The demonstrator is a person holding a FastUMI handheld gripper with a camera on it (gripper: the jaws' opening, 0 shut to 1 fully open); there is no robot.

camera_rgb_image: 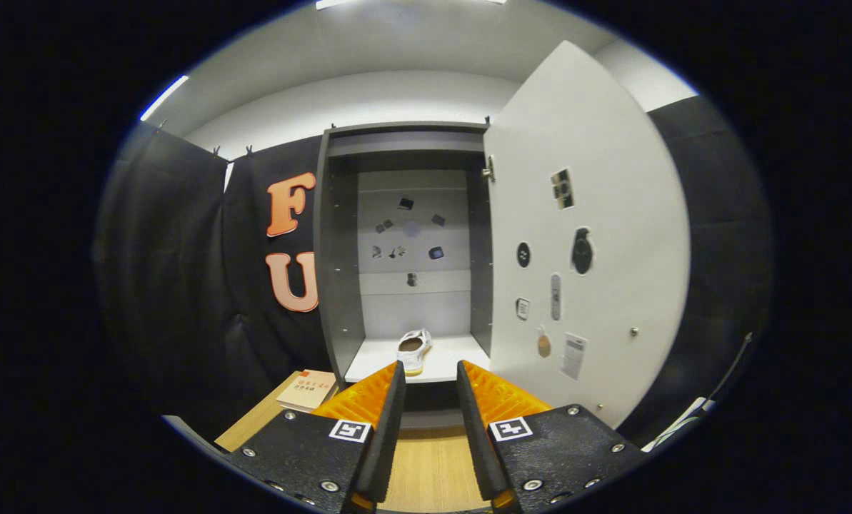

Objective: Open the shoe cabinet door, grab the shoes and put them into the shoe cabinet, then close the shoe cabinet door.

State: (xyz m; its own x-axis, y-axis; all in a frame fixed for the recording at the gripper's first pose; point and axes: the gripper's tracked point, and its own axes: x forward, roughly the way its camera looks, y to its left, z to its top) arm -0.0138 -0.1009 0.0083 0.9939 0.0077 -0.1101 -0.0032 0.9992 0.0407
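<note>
1. Progress, my read: door [597, 235] of the shoe cabinet [336, 285] is swung wide open to the right, so step 1 looks done.
2. One white shoe [414, 350] lies on the cabinet's bottom shelf [376, 360], near the front edge, just beyond my fingertips. So placing seems done for that one; can't tell if a 2nd shoe is due.
3. My gripper [430, 382] is spread w/ nothing between the fingers, only floor [429, 471] showing in the gap.
4. Left to do, I judge: close the door.
5. Materials: cabinet = flat matte grey panels, pale back wall w/ small dark stickers; door = smooth pale slab w/ stickers and a small knob [634, 331].
6. Shoe looks soft, low-cut, dark opening on top.
7. Floor is light wood grain; a book [309, 390] lies left of the cabinet.
</note>
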